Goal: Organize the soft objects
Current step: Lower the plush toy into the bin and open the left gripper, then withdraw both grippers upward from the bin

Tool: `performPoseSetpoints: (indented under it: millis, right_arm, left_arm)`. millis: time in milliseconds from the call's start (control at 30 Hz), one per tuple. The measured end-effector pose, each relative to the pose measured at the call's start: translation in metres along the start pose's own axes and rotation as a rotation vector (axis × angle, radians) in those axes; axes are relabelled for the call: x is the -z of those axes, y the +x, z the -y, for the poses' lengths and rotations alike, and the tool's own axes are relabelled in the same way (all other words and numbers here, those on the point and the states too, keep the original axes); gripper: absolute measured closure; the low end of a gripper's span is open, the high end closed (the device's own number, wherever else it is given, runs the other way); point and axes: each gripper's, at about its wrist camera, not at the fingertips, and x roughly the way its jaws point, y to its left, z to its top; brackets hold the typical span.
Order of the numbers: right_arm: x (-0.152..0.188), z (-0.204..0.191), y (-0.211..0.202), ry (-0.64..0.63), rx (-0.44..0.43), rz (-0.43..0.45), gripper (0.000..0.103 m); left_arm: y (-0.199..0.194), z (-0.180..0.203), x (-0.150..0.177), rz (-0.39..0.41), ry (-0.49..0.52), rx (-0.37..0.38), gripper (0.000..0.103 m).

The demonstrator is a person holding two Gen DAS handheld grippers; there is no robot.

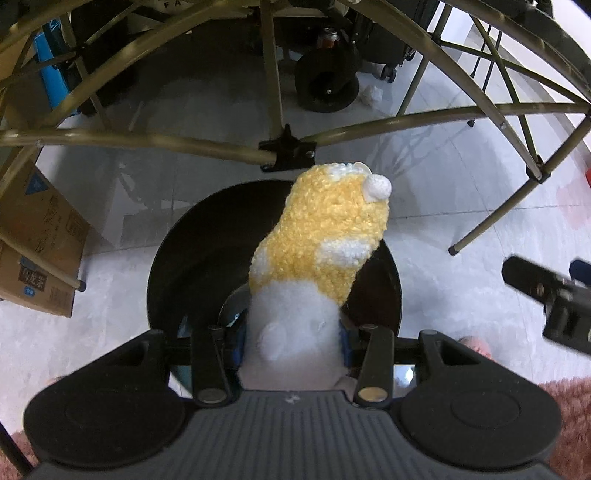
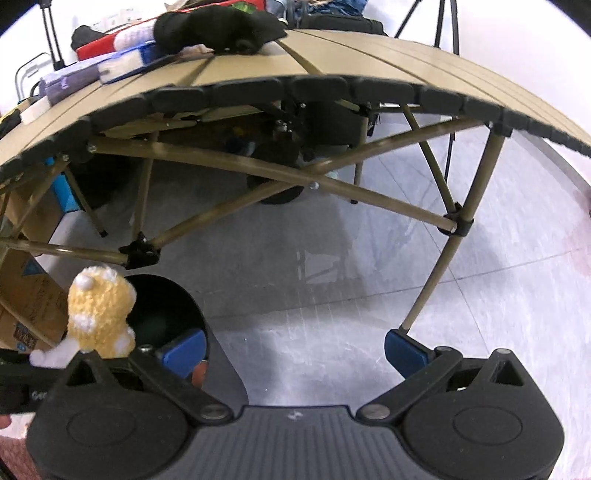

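Observation:
A fluffy yellow and white sock (image 1: pixel 321 243) hangs over a round black bin (image 1: pixel 173 266) on the floor. My left gripper (image 1: pixel 293 338) is shut on the sock's white cuff end, and the yellow toe points away from me. In the right wrist view the same sock (image 2: pixel 98 310) shows at the lower left, above the black bin (image 2: pixel 166 306). My right gripper (image 2: pixel 295 350) stands open, its blue pads (image 2: pixel 404 349) wide apart over bare floor with nothing between them. It appears in the left wrist view as a black body at the right edge.
A folding table (image 2: pixel 332 62) with tan slats and crossed legs stands just beyond the bin, bearing a black soft item (image 2: pixel 218 26) and folded textiles (image 2: pixel 122 66). A cardboard box (image 1: pixel 37 236) sits left of the bin. Grey tiled floor (image 2: pixel 332 266) spreads to the right.

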Motion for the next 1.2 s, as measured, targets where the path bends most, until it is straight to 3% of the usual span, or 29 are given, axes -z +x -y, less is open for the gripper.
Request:
performPoseSetpoints:
  millis: [333, 567, 867, 900, 933, 1000, 1200]
  right_arm:
    - [0.004, 0.002, 0.019, 0.068, 0.017, -0.066, 0.0]
    - [0.006, 0.005, 0.025, 0.087, 0.025, -0.084, 0.0]
    - [0.005, 0.004, 0.028, 0.083, 0.016, -0.091, 0.0]
    - [0.005, 0.004, 0.028, 0.082, 0.016, -0.091, 0.0]
    - [0.005, 0.004, 0.027, 0.083, 0.016, -0.091, 0.0]
    - [0.005, 0.003, 0.028, 0.082, 0.016, -0.091, 0.0]
    - [0.005, 0.002, 0.028, 0.08, 0.015, -0.091, 0.0]
  left_arm:
    - [0.019, 0.0, -0.003, -0.061, -0.041, -0.003, 0.058]
    - [0.037, -0.013, 0.001, -0.153, -0.097, -0.009, 0.058]
    - [0.042, -0.021, 0.003, -0.178, -0.14, 0.005, 0.056]
    - [0.041, -0.021, 0.003, -0.178, -0.145, 0.007, 0.047]
    - [0.042, -0.024, 0.001, -0.181, -0.153, 0.013, 0.025]
    - [0.039, -0.027, 0.001, -0.185, -0.182, 0.013, 0.001]
    - [0.045, -0.032, 0.001, -0.252, -0.187, -0.029, 0.0]
